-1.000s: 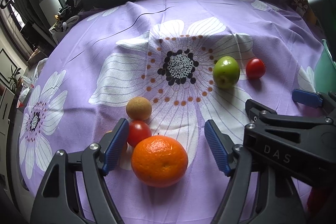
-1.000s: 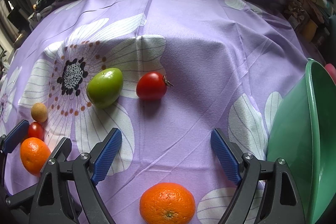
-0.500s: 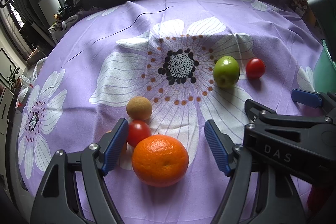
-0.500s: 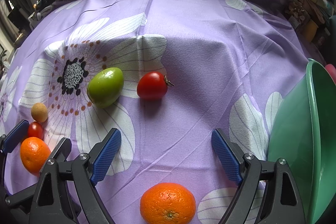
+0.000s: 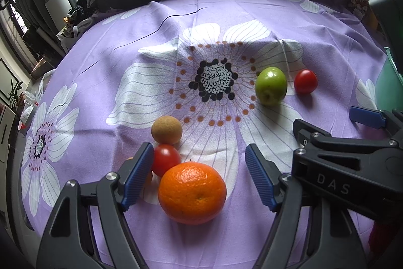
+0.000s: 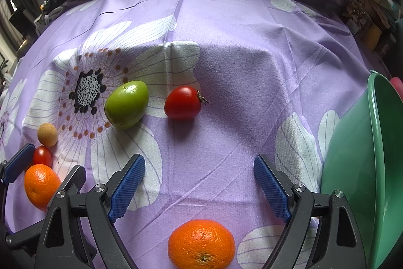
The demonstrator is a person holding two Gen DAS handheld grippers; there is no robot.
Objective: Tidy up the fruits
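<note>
Orange peel fills the space between the blue ribbed pads of the left hand-held gripper (image 5: 199,175), whose jaws stand wide apart with the large round orange (image 5: 192,192) between them but touching neither. A small red cherry tomato (image 5: 166,159) sits just behind that orange and seems to touch it, with a round tan fruit (image 5: 166,129) beyond the tomato. The right hand-held gripper (image 6: 199,184) is likewise spread and holds nothing; a second orange (image 6: 201,243) lies on the purple flowered cloth (image 6: 239,42) just short of its pads. Farther from that orange lie a green oval fruit (image 6: 126,105) and a red plum tomato (image 6: 183,103), side by side but apart, and the green plastic bowl (image 6: 365,168) stands to its right. The likely step is picking up an orange: each gripper should be centred so both pads meet the widest part, the left kept clear of the cherry tomato, then closed gently, since a round fruit could roll on loose cloth.
</note>
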